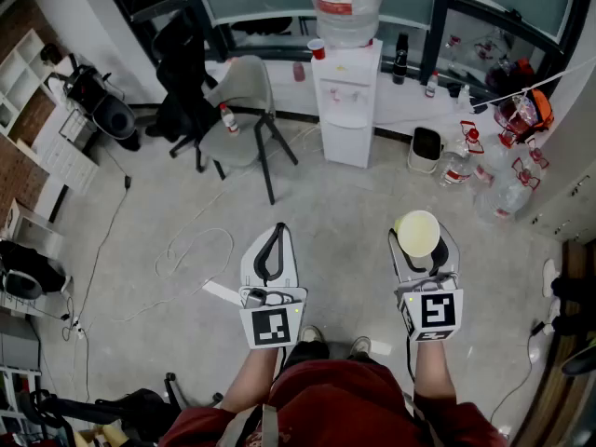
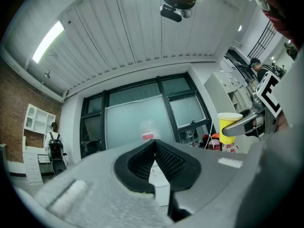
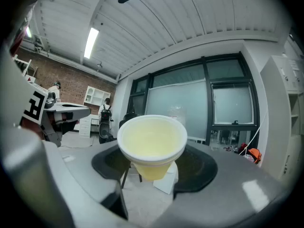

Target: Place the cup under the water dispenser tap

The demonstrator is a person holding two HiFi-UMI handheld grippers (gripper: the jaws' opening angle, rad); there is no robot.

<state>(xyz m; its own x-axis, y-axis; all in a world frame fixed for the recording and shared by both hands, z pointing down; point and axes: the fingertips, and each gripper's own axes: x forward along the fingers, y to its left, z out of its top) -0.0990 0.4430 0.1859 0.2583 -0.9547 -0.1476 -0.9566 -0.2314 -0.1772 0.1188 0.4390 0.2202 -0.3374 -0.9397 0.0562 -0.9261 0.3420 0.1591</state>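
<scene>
The white water dispenser (image 1: 346, 101) stands at the far wall with a big bottle (image 1: 343, 7) on top, some way ahead of both grippers. My right gripper (image 1: 419, 242) is shut on a pale yellow cup (image 1: 416, 234), which it holds upright and empty. In the right gripper view the cup (image 3: 152, 144) sits between the black pads of my right gripper (image 3: 154, 164), with the dispenser (image 3: 167, 180) low behind it. My left gripper (image 1: 276, 240) is shut with nothing in it. The left gripper view shows my left gripper (image 2: 154, 146) with its tips together and the cup (image 2: 228, 127) off to the right.
A grey chair (image 1: 237, 101) stands left of the dispenser, and a loose white cable (image 1: 196, 250) lies on the floor. A small bin (image 1: 426, 149) and several big water bottles (image 1: 494, 189) sit to the dispenser's right. A red cup (image 1: 318, 48) rests on the dispenser's top.
</scene>
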